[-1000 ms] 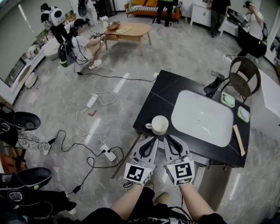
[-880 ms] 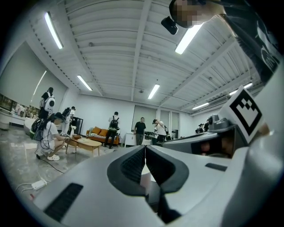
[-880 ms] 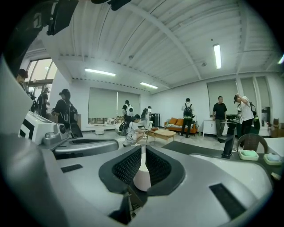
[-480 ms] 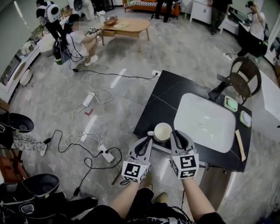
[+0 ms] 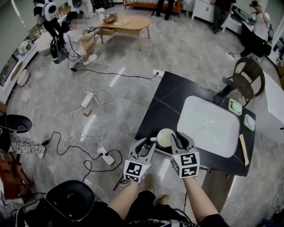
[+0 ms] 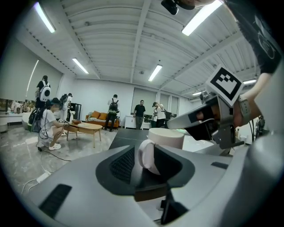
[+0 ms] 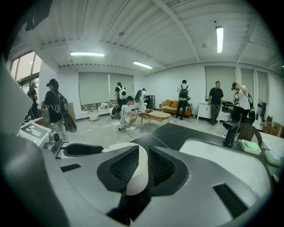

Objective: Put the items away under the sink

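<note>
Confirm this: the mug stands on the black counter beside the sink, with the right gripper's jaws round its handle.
Wrong gripper: the left gripper view shows the left gripper closing round the handle of the mug; the right gripper holds its wall. The mug does stand on the black counter beside the sink.

Floor [image 5: 133, 57]: glossy grey marble-look tiles. 2 white power strips [image 5: 87, 100] on it, black and white cables [image 5: 66, 142] trailing between them. Oval wooden coffee table [image 5: 126, 24] at the far end, orange sofa [image 5: 151, 3] behind it, white cabinet [image 5: 202, 11] to the sofa's right. Black sink counter [image 5: 164, 97] with a white basin [image 5: 208, 124]; dark round-back chair [image 5: 247, 80] just beside its far corner. Walls [image 7: 164, 86] white, wide pale-shaded window [image 7: 93, 91]. Ceiling [image 6: 133, 40] white and ribbed, long strip lights [image 7: 218, 37] on. Several people [image 7: 216, 104] stand near the sofa, 1 crouching person [image 5: 80, 40] by the coffee table.
</note>
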{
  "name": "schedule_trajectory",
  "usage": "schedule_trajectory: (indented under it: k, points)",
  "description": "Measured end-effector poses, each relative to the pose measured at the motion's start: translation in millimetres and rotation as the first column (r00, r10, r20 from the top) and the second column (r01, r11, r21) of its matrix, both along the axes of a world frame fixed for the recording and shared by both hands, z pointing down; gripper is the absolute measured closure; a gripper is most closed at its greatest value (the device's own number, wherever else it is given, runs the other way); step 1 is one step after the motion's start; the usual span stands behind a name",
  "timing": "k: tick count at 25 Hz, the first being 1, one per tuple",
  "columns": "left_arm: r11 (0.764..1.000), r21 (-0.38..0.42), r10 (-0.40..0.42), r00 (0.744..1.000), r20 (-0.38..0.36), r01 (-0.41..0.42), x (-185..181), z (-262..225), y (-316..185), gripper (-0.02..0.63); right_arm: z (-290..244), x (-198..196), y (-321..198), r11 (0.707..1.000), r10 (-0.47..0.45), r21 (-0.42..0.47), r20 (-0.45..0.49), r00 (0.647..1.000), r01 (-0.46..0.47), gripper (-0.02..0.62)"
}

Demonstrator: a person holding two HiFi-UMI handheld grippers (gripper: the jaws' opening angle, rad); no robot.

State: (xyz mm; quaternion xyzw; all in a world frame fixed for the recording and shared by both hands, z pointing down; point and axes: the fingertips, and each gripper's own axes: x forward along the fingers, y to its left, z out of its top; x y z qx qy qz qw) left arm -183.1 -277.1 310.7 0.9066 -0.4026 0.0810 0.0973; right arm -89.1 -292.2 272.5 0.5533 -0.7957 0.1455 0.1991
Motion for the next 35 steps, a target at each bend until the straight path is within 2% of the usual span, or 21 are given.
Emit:
schedule_trajectory:
  k: [6,10,17,22,27,30,32,35]
  points:
    - [0.997,0.02,0.077,0.997,0.024,-0.077,11.3,0.8,-12.0,0.48,12.1,1.4,-3.9,0.999,0.012,-0.051,-0.012,1.0,-0.013,0.54]
    - [0.997,0.01,0.08,0.996,0.025,-0.081,11.7,5.0,-19.4,0.48,14.0,1.1,-6.6,0.998,0.017,-0.057,-0.002,1.0,-0.017,0.54]
    - [0.989,0.019,0.146,0.988,0.039,-0.147,21.2,4.9,-21.5,0.505,9.9,11.7,2.6,0.999,0.049,-0.013,0.126,0.991,-0.048,0.537]
    - [0.992,0.005,0.126,0.992,0.03,-0.126,24.3,8.9,-25.9,0.525,10.7,11.2,6.0,0.999,0.039,-0.024,0.138,0.99,-0.036,0.537]
    - [0.994,0.036,0.101,0.992,0.073,-0.104,29.2,9.6,-32.2,0.537,10.7,13.1,10.1,0.999,0.036,-0.019,0.145,0.989,-0.034,0.537]
    - [0.994,0.045,0.092,0.992,0.081,-0.096,30.6,9.0,-35.0,0.537,9.8,11.5,11.3,1.0,0.026,-0.015,0.138,0.99,-0.024,0.537]
    - [0.993,0.062,0.099,0.992,0.083,-0.105,33.5,5.3,-32.7,0.574,9.8,13.0,12.5,0.999,0.033,-0.016,0.142,0.989,-0.032,0.537]
    - [0.991,0.089,0.094,0.993,0.071,-0.1,36.0,-2.9,-27.7,0.574,10.8,18.3,16.1,0.998,0.056,-0.023,0.161,0.985,-0.053,0.537]
